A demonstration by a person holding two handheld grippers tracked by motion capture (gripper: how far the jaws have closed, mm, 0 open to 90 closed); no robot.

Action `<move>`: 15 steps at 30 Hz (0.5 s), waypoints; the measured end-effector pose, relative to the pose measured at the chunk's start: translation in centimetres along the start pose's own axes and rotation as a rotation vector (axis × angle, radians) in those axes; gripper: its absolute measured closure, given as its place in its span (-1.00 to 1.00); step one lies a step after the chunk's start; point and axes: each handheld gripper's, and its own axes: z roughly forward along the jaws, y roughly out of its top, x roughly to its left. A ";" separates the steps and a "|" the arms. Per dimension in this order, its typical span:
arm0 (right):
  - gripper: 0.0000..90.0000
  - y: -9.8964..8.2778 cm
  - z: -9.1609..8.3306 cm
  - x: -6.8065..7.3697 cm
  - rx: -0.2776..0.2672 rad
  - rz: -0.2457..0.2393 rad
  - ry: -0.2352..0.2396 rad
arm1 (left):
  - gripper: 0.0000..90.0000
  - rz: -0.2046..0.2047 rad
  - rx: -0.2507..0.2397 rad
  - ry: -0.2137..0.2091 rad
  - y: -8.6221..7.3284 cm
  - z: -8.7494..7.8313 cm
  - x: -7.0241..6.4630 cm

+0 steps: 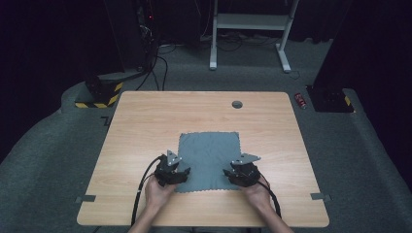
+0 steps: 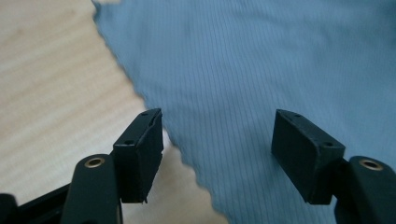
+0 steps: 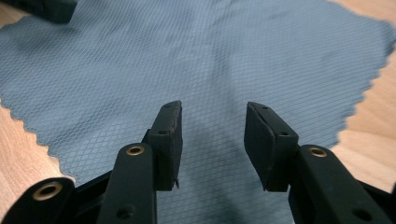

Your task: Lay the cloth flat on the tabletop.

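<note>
A grey-blue cloth with pinked edges lies flat on the wooden table. My left gripper sits at the cloth's near left corner, jaws open. In the left gripper view the cloth lies under and ahead of the left gripper, with its zigzag edge crossing near the left fingertip. My right gripper rests at the near right corner, jaws apart. The right gripper view has the cloth spread below the right gripper, nothing between the pads.
A round cable hole is in the table's far side. Pieces of grey tape mark the near table edges. Beyond the table stand a white frame and a yellow-black striped base on the carpet.
</note>
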 end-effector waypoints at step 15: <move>0.12 -1.6 -0.5 0.4 -0.018 -0.004 -0.005 | -0.29 -0.025 -0.036 -0.029 -1.9 -1.3 0.7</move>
